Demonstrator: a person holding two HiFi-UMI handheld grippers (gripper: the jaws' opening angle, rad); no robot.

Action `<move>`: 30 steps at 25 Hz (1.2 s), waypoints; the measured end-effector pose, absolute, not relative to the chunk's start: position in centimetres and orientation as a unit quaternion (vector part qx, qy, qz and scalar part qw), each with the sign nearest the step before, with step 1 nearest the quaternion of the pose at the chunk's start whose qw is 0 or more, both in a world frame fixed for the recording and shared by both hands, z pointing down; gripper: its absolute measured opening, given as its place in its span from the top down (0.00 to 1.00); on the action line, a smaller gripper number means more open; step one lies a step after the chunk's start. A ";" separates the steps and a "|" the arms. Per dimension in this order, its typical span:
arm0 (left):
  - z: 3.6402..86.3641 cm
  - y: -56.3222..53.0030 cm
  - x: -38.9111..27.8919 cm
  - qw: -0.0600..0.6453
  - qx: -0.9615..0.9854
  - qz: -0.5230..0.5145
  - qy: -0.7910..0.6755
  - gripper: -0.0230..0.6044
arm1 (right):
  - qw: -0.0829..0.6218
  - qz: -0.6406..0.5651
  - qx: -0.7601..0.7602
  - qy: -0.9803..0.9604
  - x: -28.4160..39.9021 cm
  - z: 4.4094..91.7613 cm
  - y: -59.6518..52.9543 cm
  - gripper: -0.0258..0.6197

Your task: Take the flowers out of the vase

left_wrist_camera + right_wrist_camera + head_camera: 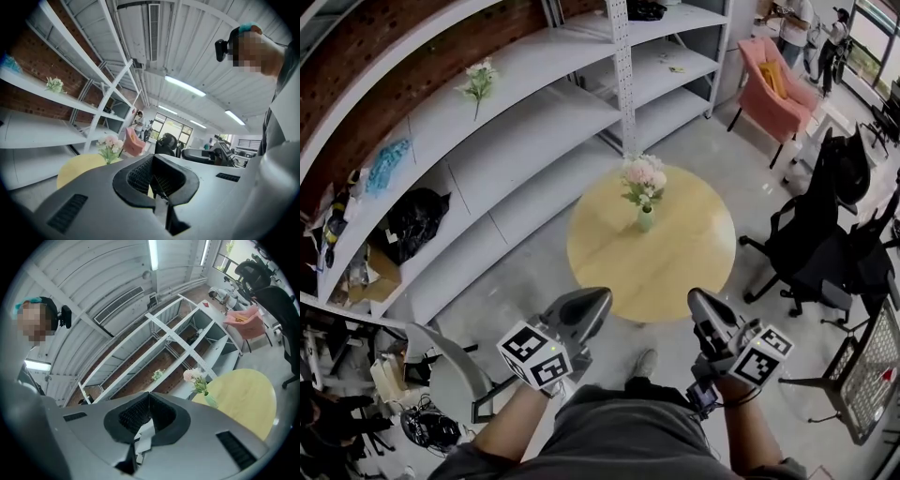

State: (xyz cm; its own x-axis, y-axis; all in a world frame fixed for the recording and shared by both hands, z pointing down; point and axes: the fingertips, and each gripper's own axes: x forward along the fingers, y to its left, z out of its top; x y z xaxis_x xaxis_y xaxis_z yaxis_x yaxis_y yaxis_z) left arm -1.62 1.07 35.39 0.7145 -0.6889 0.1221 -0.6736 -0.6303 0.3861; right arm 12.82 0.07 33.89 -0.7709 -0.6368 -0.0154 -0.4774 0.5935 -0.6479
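A small green vase (645, 221) stands near the far side of a round wooden table (675, 272) and holds a bunch of pink and white flowers (644, 178). My left gripper (598, 300) and right gripper (697, 300) hang side by side short of the table's near edge, well away from the vase. Both are shut with nothing in them. In the left gripper view the flowers (110, 145) show past the closed jaws of the left gripper (157, 180). The right gripper view has the flowers (195, 377) and vase (210, 401) beyond the right gripper (147, 420).
Long grey shelving (534, 122) runs behind the table, with a second flower bunch (478, 81) and a black bag (412, 221) on it. A pink armchair (774, 84) stands at the back right, black office chairs (825, 230) at the right, a grey chair (455, 375) at the lower left.
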 end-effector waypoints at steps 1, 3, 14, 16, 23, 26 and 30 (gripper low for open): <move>35.7 0.5 -1.4 0.205 0.902 -0.015 -0.380 0.95 | 0.121 -0.323 -0.313 0.885 12.9 34.0 -0.5 0.94; 36.1 -0.5 -1.1 0.205 0.900 -0.012 -0.385 0.95 | 0.116 -0.324 -0.310 0.886 13.0 34.4 -1.3 0.94; 37.3 -6.1 -0.7 0.209 0.909 -0.007 -0.362 0.95 | 0.102 -0.322 -0.328 0.882 11.5 35.5 -5.9 0.94; 37.8 -7.4 -0.7 0.211 0.913 -0.003 -0.350 0.95 | 0.103 -0.323 -0.336 0.879 11.0 35.9 -6.9 0.94; 40.7 -12.4 -1.5 0.225 0.921 0.017 -0.318 0.95 | 0.101 -0.331 -0.371 0.862 8.7 37.9 -10.5 0.94; 42.0 -14.4 -1.8 0.228 0.921 0.029 -0.316 0.95 | 0.097 -0.332 -0.382 0.857 7.8 38.7 -12.1 0.94; 43.8 -16.8 -1.7 0.234 0.920 0.042 -0.311 0.95 | 0.083 -0.331 -0.397 0.852 7.0 40.0 -14.3 0.94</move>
